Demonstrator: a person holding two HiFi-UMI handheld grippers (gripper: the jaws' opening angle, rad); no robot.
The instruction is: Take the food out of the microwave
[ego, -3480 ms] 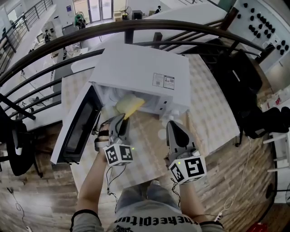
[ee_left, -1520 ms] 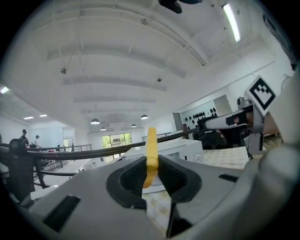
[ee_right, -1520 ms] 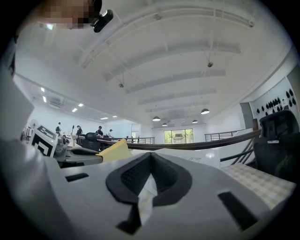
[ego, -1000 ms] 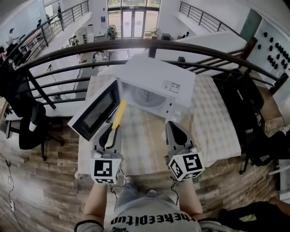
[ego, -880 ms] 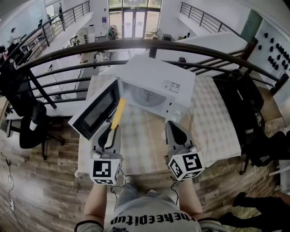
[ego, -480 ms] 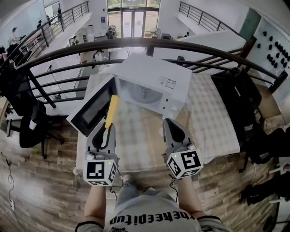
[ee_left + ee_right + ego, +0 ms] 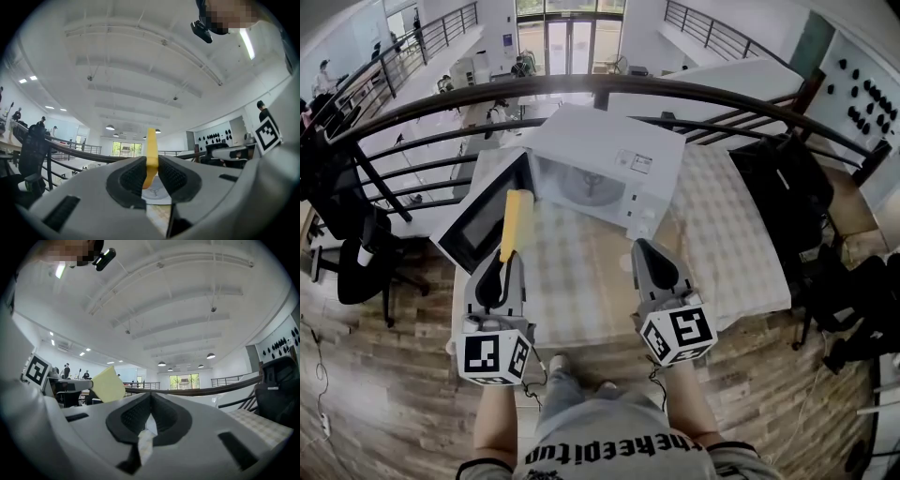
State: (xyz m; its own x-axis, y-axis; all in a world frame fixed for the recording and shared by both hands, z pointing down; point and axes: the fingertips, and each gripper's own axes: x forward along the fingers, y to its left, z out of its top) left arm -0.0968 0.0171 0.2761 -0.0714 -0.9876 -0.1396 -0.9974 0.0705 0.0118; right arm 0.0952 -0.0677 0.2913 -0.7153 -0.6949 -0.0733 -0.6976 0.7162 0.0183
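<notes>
Just left of centre in the head view, the food [image 7: 517,223] is a thin, flat, pale-yellow slab with squared corners. Its lower end is clamped between the pads of the left gripper [image 7: 502,265]. Its long axis runs up the frame. The free end points at the open door [image 7: 478,220] of the microwave [image 7: 609,155], outside the cavity and above the bench [image 7: 581,281]. The right gripper [image 7: 641,248] has its jaws together and holds nothing.
</notes>
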